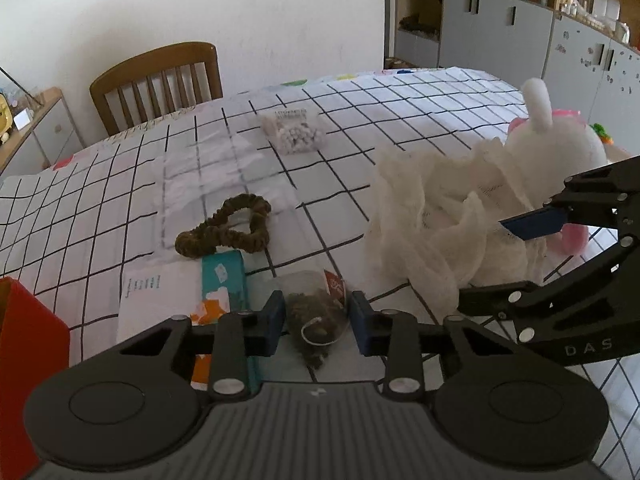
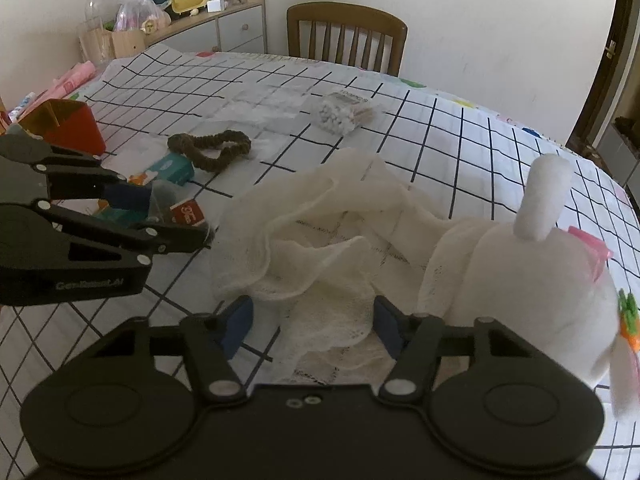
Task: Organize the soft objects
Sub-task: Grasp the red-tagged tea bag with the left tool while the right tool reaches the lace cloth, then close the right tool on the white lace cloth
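A crumpled white gauze cloth [image 2: 320, 248] lies on the checked tablecloth, also in the left wrist view [image 1: 432, 216]. A white plush rabbit [image 2: 520, 280] with a pink bow lies against its right side, also seen in the left wrist view [image 1: 552, 140]. My right gripper [image 2: 314, 326] is open, its pads on either side of the cloth's near edge. My left gripper [image 1: 316, 318] is open around a small clear bag of dark dried leaves [image 1: 316, 320] with a red label. A brown scrunchie [image 1: 228, 226] lies beyond it.
A teal tissue pack [image 1: 224, 280] lies left of the leaf bag. A red box [image 2: 68, 124] stands at the table's left. A clear bag of white beads [image 1: 294, 132] lies farther back. A wooden chair [image 2: 348, 36] stands behind the table [image 2: 460, 128].
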`<state>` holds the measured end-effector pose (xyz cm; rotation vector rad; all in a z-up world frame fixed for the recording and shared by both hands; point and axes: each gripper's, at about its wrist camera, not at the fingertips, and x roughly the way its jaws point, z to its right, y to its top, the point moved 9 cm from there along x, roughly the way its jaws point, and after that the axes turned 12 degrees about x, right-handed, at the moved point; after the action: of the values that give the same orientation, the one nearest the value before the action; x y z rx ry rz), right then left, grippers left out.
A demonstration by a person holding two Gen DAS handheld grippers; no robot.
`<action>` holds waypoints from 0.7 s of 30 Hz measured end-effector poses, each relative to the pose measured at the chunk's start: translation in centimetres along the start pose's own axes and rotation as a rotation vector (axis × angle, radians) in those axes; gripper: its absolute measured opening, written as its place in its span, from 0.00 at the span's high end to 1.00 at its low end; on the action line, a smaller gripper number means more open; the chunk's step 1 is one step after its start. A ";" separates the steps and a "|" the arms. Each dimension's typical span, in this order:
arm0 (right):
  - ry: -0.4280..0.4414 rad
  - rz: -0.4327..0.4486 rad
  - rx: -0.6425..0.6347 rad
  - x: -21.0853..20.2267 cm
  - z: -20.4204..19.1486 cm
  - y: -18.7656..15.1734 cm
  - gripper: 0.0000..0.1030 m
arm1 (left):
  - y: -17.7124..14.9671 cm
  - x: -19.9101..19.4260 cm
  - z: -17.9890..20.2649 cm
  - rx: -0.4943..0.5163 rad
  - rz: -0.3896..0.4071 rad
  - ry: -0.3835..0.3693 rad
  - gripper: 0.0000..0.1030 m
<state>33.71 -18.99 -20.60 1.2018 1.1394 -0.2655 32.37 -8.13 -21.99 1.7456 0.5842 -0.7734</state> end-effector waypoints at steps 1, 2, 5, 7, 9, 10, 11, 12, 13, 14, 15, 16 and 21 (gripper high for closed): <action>-0.008 0.003 0.000 0.0 0.0 0.0 0.44 | 0.0 0.0 0.0 0.000 0.000 -0.001 0.68; -0.015 0.008 0.000 0.1 0.1 0.0 0.46 | 0.0 0.0 -0.1 -0.001 0.002 -0.002 0.69; -0.021 0.017 0.007 0.0 0.1 0.1 0.57 | 0.0 0.0 -0.1 -0.005 0.003 -0.006 0.75; -0.028 0.023 0.002 -0.1 0.1 0.2 0.72 | 0.0 -0.1 0.0 -0.003 0.005 -0.016 0.80; -0.036 0.027 -0.002 -0.2 0.2 0.3 0.87 | 0.0 -0.2 0.0 -0.004 0.007 -0.020 0.81; -0.038 0.034 0.001 -0.3 0.2 0.3 0.94 | 0.0 -0.3 -0.1 -0.007 0.009 -0.022 0.83; -0.036 0.043 0.007 -0.5 0.2 0.3 0.95 | 0.1 -0.5 -0.2 -0.011 0.012 -0.024 0.84; -0.033 0.054 0.013 -0.7 0.2 0.4 0.95 | 0.1 -0.6 -0.2 -0.015 0.015 -0.025 0.85; -0.030 0.065 0.020 -1.1 0.1 0.5 0.96 | 0.1 -0.8 -0.4 -0.020 0.019 -0.027 0.85; -0.022 0.075 0.028 -1.5 0.0 0.5 0.96 | 0.1 -1.0 -0.4 -0.024 0.021 -0.028 0.85; -0.015 0.087 0.032 -2.0 -0.1 0.6 0.96 | 0.0 -1.1 -0.6 -0.030 0.024 -0.029 0.85; -0.011 0.100 0.033 -2.5 -0.3 0.7 0.96 | 0.0 -1.3 -0.7 -0.037 0.025 -0.032 0.85; 0.020 0.156 0.057 -5.2 -1.2 1.4 0.97 | -0.2 -2.6 -1.3 -0.047 0.027 -0.022 0.85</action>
<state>31.61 -19.42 -15.46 1.3385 1.0547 -0.1684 30.75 -6.89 -19.96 1.6969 0.5591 -0.7537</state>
